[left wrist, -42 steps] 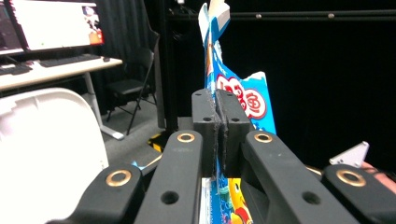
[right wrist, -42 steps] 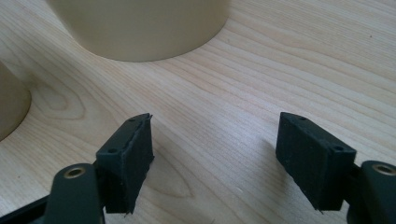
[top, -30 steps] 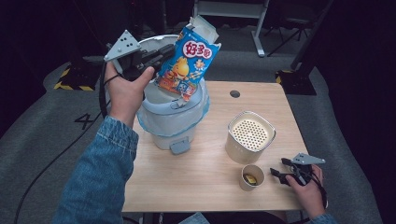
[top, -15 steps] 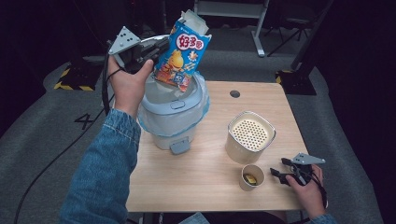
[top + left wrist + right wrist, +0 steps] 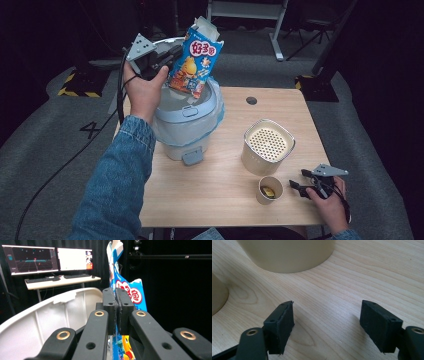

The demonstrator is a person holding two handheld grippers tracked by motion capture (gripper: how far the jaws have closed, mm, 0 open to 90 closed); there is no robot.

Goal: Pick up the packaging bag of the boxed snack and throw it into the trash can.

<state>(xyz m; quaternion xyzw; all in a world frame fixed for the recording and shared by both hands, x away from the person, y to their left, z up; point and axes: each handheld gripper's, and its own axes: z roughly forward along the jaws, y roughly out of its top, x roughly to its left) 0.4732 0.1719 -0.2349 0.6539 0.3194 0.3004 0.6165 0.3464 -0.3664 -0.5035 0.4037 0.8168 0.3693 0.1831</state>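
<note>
Nearest the person, the right gripper [image 5: 300, 187] rests low on the wooden table [image 5: 220, 200] at its front right corner; the right gripper view shows its jaws standing apart over bare wood, grasping nothing. Just beside it, to its left in the high view, stands a small paper cup [image 5: 270, 189] with something yellowish inside, and behind that a cream container with a perforated lid [image 5: 268, 145]. Farther back, at the table's left, sits a pale blue bin [image 5: 186, 122] lined with a thin bag, its white lid [image 5: 57, 312] raised behind the opening. Farthest and highest, the left gripper [image 5: 167, 56] is clenched on a blue snack bag [image 5: 196, 62]; the left gripper view shows the two pads pressed together on the bag's [image 5: 130, 293] edge, its torn top upward. The bag hangs tilted directly above the bin's opening, lower end toward it, apparently clear of the rim. The step in hand appears to be disposal of the bag. Done well, the bag should be lowered until its bottom end lies inside the rim, kept off the raised lid, and released only then, since a light, flat packet dropped from height may drift onto the table.
</note>
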